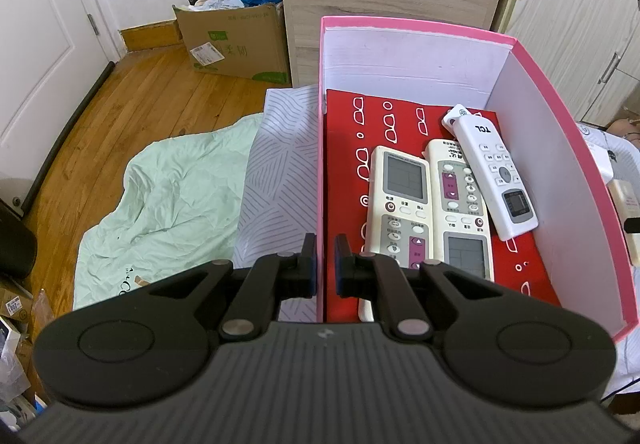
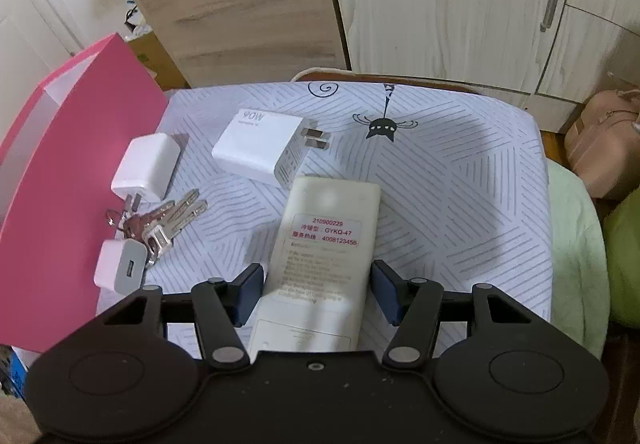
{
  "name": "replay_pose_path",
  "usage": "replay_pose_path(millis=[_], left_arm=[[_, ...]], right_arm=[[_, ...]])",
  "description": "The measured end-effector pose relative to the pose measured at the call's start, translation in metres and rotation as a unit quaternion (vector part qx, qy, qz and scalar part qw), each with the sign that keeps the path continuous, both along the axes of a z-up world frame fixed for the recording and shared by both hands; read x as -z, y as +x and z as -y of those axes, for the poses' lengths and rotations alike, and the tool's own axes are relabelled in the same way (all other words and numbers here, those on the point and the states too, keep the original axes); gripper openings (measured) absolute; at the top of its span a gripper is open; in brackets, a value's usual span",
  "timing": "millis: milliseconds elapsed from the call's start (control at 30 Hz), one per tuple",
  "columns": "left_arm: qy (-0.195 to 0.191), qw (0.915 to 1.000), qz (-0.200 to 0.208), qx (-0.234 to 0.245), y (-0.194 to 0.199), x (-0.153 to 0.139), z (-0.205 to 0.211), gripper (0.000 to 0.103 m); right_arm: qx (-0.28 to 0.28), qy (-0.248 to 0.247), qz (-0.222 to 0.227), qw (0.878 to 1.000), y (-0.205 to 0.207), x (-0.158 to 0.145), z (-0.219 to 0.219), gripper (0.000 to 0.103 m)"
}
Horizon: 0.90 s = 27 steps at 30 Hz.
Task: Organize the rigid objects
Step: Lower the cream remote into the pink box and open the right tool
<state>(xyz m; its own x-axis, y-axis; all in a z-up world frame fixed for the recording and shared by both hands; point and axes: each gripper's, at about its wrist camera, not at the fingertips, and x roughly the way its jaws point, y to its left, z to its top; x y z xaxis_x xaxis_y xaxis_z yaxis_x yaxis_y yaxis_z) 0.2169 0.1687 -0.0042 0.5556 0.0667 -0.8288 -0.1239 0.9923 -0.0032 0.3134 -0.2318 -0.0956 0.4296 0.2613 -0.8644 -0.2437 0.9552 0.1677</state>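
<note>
L gripper (image 1: 325, 264) at the near-left wall of the pink box (image 1: 568, 116), one finger each side of the wall, gap narrow, can't tell if they pinch it; 3 remotes (image 1: 402, 204) lie inside on red liner, bare liner along the left side; R gripper (image 2: 318, 294) fingers wide, straddling a face-down remote (image 2: 326, 244) on the patterned cloth (image 2: 460, 204), not touching its edges; chargers (image 2: 260, 148) and keys (image 2: 168, 222) just left of it, beside the box; cloth bare to the right
</note>
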Motion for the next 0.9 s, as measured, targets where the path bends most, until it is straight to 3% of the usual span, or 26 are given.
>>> replay_pose_path(millis=[133,200,267,600,900], left_arm=[[-0.001,1.0,-0.001,0.0,0.0,0.0,-0.001,0.007],[0.001,1.0,0.0,0.0,0.0,0.0,-0.001,0.007],[0.002,1.0,0.0,0.001,0.0,-0.001,-0.001,0.007],[0.001,1.0,0.0,0.0,0.0,-0.001,-0.001,0.007],[-0.001,1.0,-0.001,-0.001,0.0,-0.001,-0.003,0.008]], right_arm=[[-0.019,-0.056,0.034,0.998,-0.002,0.006,-0.021,0.078],[-0.022,-0.079,0.07,0.994,-0.001,0.01,-0.027,0.078],[-0.014,-0.068,0.088,0.994,0.001,0.009,-0.022,0.064],[-0.012,0.002,0.094,0.995,-0.014,-0.032,0.0,0.063],[-0.038,0.048,0.166,0.984,-0.046,-0.089,-0.021,0.061]])
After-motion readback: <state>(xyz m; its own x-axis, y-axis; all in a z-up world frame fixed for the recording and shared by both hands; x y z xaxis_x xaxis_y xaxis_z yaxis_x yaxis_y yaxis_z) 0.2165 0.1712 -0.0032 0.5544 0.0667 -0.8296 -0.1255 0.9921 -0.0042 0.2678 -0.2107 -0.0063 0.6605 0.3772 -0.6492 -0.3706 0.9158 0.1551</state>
